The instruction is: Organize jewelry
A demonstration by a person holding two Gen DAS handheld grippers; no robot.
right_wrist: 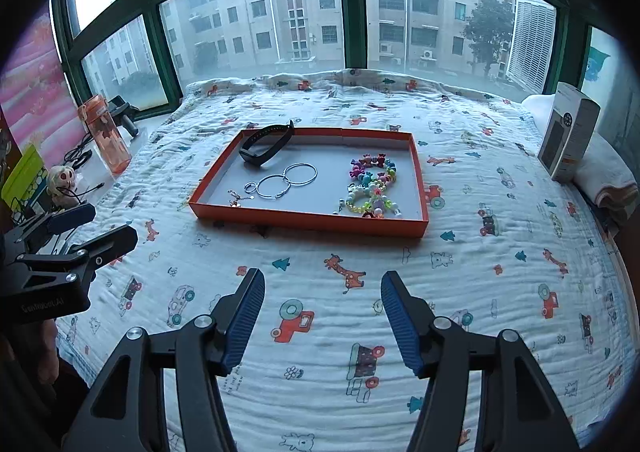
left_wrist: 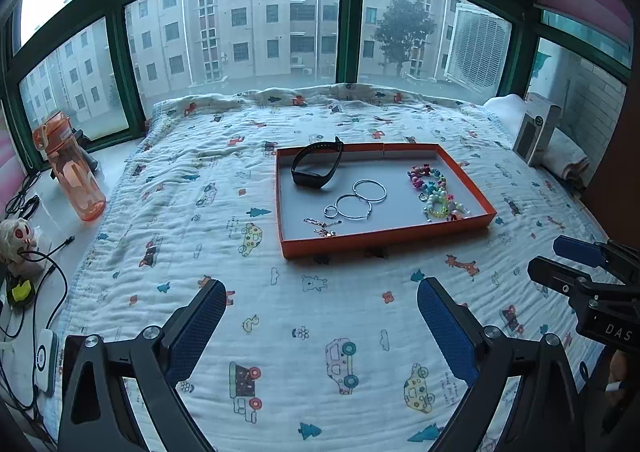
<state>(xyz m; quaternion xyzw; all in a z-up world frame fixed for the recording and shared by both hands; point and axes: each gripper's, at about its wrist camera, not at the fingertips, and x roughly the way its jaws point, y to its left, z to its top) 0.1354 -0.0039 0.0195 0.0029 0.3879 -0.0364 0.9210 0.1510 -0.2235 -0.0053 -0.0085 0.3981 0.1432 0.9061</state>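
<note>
Your left gripper (left_wrist: 322, 316) and right gripper (right_wrist: 323, 316) both hang released and empty, well short of the shallow orange cardboard tray (left_wrist: 384, 234). All visible jewelry already lies inside it: black wristband (left_wrist: 316, 166), silver hoops (left_wrist: 360, 198), coloured bead bracelets (left_wrist: 434, 192). Little looks left.

Right gripper (right_wrist: 323, 316) over printed blanket (right_wrist: 480, 284), jaws apart, nothing between them. Ahead of fingertips: orange tray (right_wrist: 308, 222) holding black band (right_wrist: 266, 144), silver hoops (right_wrist: 286, 180), coloured bead bracelets (right_wrist: 372, 184). Left gripper (right_wrist: 94, 226) at far left, empty.
</note>
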